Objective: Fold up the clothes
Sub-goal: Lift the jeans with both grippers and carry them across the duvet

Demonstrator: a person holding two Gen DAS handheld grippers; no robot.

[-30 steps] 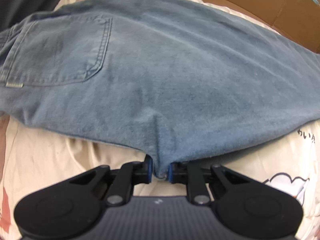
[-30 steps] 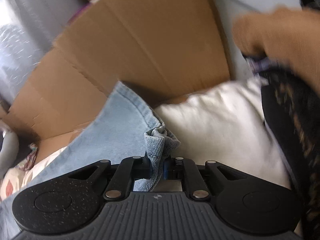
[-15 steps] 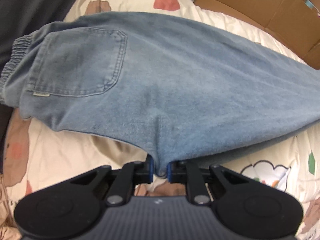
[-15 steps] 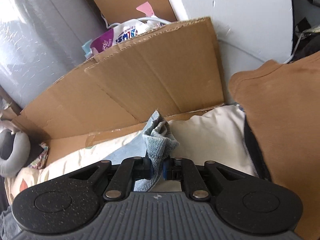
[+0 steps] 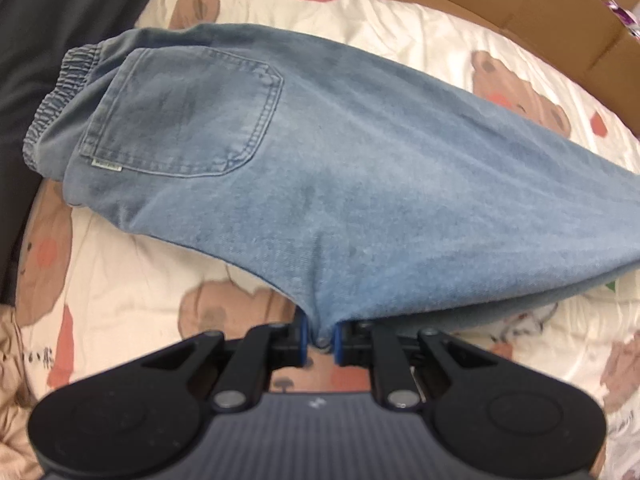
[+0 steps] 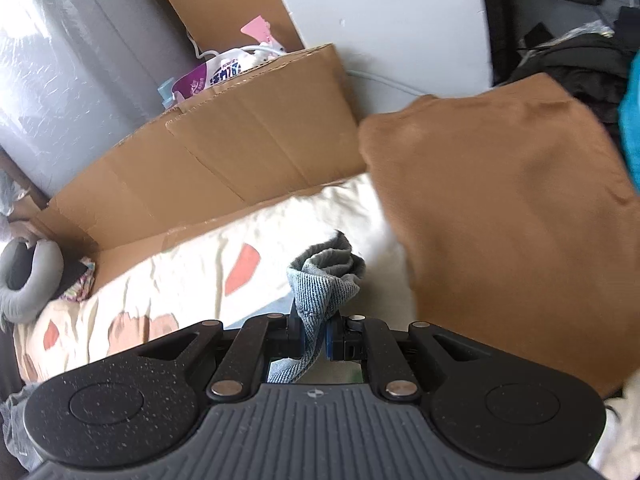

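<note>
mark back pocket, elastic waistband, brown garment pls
back pocket (image 5: 184, 116), left wrist view, middle of the pocket panel
elastic waistband (image 5: 52, 108), left wrist view, gathered edge
brown garment (image 6: 500, 208), right wrist view, middle of the cloth

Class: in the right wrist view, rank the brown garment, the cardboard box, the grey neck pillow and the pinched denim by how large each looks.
1. Brown garment, though it lies nearest the camera, so this is unsure.
2. Cardboard box, close behind.
3. Grey neck pillow.
4. Denim, mostly hidden below the right hand-held gripper.
</note>
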